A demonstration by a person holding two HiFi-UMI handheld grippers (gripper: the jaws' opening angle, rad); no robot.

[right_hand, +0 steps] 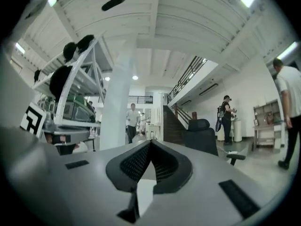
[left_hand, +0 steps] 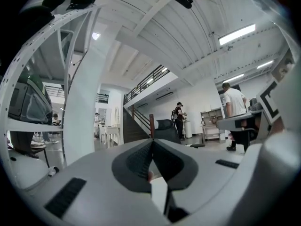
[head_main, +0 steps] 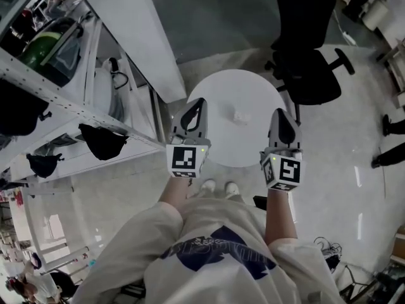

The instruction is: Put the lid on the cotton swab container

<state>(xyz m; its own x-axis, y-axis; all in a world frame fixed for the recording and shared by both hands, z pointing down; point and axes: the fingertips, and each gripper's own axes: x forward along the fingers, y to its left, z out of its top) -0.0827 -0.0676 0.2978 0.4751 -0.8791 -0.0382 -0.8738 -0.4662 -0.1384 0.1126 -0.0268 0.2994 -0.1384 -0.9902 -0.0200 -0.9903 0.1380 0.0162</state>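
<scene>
On the round white table [head_main: 221, 144] lies one small white thing [head_main: 240, 116], right of the table's middle; it is too small to tell whether it is the cotton swab container or its lid. My left gripper [head_main: 202, 101] hovers over the table's left part, jaws shut and empty. My right gripper [head_main: 281, 113] hangs at the table's right edge, also shut with nothing held. Both gripper views look level across the room, so neither shows the table top. In the left gripper view the left gripper's [left_hand: 153, 141] tips meet; the right gripper [right_hand: 150, 141] shows the same.
A black office chair [head_main: 310, 68] stands just beyond the table at the right. A white shelving rack [head_main: 76, 106] and a white column [head_main: 139, 30] are close on the left. Other people's feet [head_main: 387, 125] show at the far right.
</scene>
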